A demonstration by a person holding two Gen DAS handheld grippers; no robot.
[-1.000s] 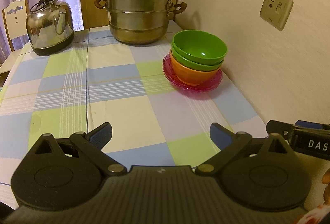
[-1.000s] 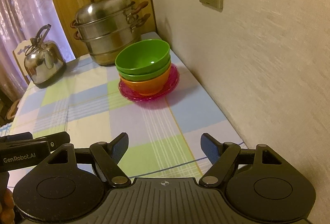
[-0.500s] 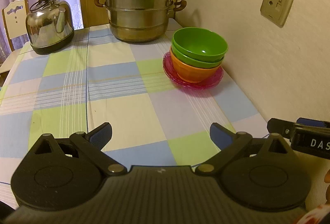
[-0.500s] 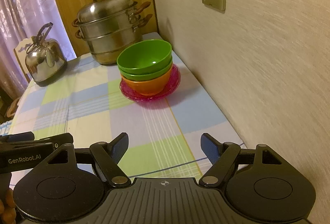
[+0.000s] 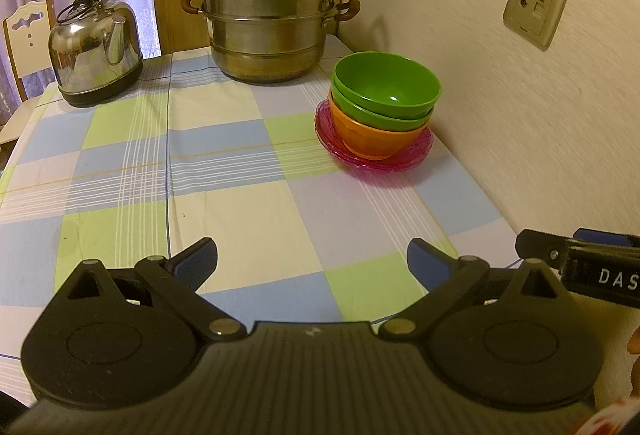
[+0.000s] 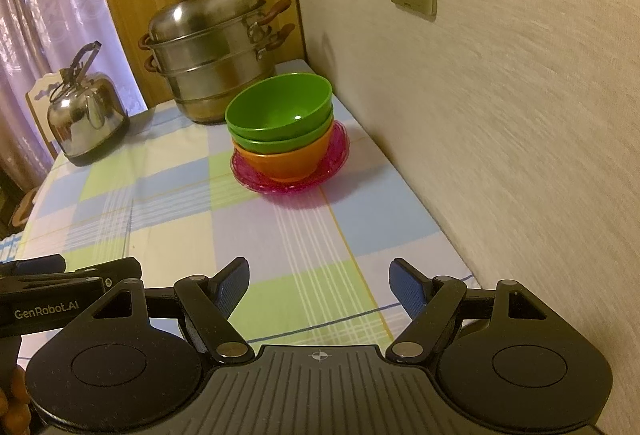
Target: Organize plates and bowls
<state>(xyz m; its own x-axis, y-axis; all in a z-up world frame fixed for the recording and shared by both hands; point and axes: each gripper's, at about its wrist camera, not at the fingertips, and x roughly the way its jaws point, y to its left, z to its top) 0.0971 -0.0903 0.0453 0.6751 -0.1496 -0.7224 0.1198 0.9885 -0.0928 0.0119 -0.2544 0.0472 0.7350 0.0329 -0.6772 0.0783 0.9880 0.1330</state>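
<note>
Two green bowls [image 5: 386, 87] sit nested in an orange bowl [image 5: 376, 139] on a pink plate [image 5: 420, 153], near the wall at the table's right side. The same stack shows in the right wrist view: green bowls [image 6: 280, 111], orange bowl [image 6: 288, 163], pink plate [image 6: 338, 155]. My left gripper [image 5: 312, 261] is open and empty, over the table's near edge, well short of the stack. My right gripper [image 6: 319, 281] is open and empty, also near the front edge.
A steel steamer pot [image 5: 268, 23] stands at the back by the wall corner, a steel kettle [image 5: 94, 43] at the back left. A chair [image 5: 28, 35] is behind the kettle. The wall [image 5: 520, 95] runs along the table's right side. The checked tablecloth [image 5: 240, 195] covers the table.
Both grippers tilted slightly; the stack and pots shifted a little in view. Nothing was gripped or released.
</note>
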